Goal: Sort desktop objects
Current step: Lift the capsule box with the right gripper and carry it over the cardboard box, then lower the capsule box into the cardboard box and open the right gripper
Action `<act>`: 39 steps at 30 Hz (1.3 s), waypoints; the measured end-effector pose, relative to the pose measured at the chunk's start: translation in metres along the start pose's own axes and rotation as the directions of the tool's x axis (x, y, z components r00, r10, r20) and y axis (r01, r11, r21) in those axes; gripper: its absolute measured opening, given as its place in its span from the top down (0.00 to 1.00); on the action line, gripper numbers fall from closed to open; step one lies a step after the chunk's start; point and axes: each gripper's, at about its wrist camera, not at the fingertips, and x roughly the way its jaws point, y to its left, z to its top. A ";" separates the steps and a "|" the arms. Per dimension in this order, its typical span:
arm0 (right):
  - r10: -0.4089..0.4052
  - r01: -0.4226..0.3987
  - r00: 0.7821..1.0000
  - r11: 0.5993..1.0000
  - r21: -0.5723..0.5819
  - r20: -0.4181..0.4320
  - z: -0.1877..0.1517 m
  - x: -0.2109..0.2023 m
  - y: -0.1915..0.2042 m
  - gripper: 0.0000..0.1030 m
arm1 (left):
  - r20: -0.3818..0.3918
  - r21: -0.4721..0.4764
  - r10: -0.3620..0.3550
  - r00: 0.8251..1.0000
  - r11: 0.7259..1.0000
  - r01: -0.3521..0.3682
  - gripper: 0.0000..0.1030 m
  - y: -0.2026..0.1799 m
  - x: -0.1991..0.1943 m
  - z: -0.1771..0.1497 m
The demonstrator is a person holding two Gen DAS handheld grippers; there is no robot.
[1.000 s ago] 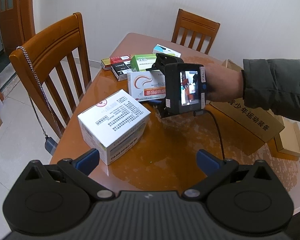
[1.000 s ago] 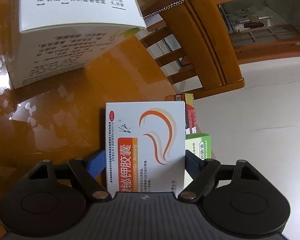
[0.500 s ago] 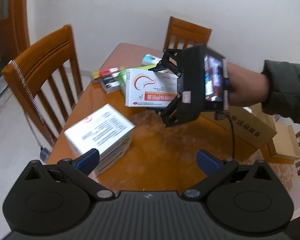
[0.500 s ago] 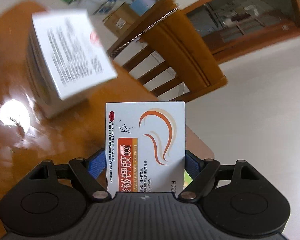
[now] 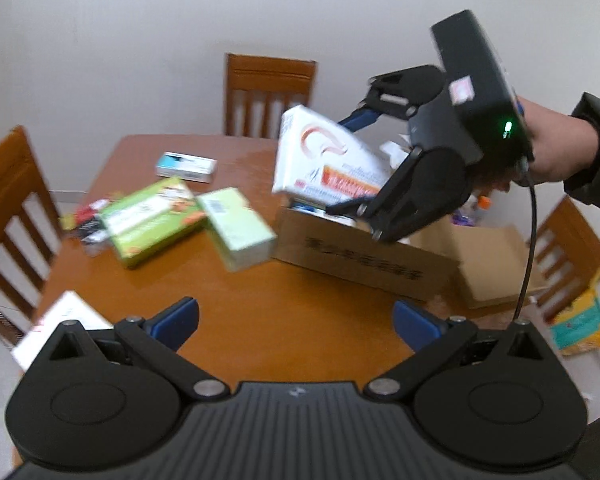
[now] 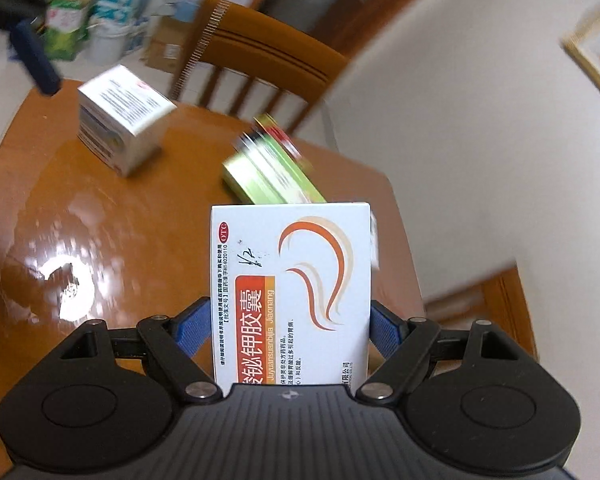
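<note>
your right gripper (image 6: 290, 326) pinches the white box (image 6: 290, 292) by its sides, and in the left wrist view that box hangs in the air over the carton (image 5: 364, 256) at about 2 o'clock. your left gripper (image 5: 296, 320) is spread and empty. some items already sit in the carton, though blur hides what they are. still on the table (image 5: 260, 312): the green boxes (image 5: 156, 216) at 10 o'clock, a blue box (image 5: 186, 166) at 11, and another white box at 8.
</note>
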 end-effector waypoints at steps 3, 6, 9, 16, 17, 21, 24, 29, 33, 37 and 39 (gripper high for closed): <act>-0.009 0.014 0.998 0.996 0.083 -0.058 -0.046 -0.014 -0.028 0.18 | 0.003 0.026 -0.013 1.000 1.000 0.013 0.00 -0.023 0.005 0.001; 0.014 0.004 0.993 0.989 0.149 -0.117 -0.088 -0.014 -0.052 0.18 | -0.022 0.017 -0.027 0.999 0.999 0.028 0.00 -0.037 0.010 -0.002; 0.031 0.006 0.984 0.978 0.210 -0.173 -0.121 -0.001 -0.071 0.18 | -0.054 0.012 -0.051 0.997 0.999 0.052 0.00 -0.043 0.014 -0.005; 0.095 -0.023 0.966 0.959 0.284 -0.242 -0.157 0.045 -0.090 0.18 | -0.090 0.062 -0.062 0.994 0.996 0.067 0.00 -0.040 0.031 0.003; 0.106 -0.030 0.962 0.957 0.289 -0.252 -0.160 0.052 -0.091 0.18 | -0.098 0.061 -0.066 0.993 0.996 0.072 0.00 -0.037 0.038 0.006; 0.150 -0.055 0.949 0.945 0.322 -0.278 -0.172 0.072 -0.096 0.18 | -0.135 0.046 -0.099 0.986 0.993 0.106 0.00 -0.021 0.064 0.017; 0.190 -0.084 0.939 0.934 0.347 -0.285 -0.183 0.089 -0.097 0.18 | -0.174 0.063 -0.126 0.977 0.988 0.139 0.00 -0.011 0.086 0.023; 0.263 -0.141 0.929 0.902 0.408 -0.259 -0.198 0.102 -0.097 0.18 | -0.243 0.053 -0.181 0.953 0.978 0.200 0.00 0.005 0.127 0.028; 0.320 -0.179 0.912 0.872 0.455 -0.255 -0.202 0.119 -0.093 0.18 | -0.294 0.047 -0.192 0.936 0.976 0.215 0.00 0.014 0.159 0.030; 0.343 -0.218 0.900 0.888 0.405 -0.268 -0.200 0.129 -0.079 0.18 | -0.329 0.049 -0.217 0.919 0.968 0.247 0.00 0.018 0.176 0.031; 0.365 -0.235 0.892 0.879 0.416 -0.267 -0.202 0.132 -0.079 0.18 | -0.342 0.056 -0.222 0.913 0.965 0.256 0.00 0.019 0.182 0.031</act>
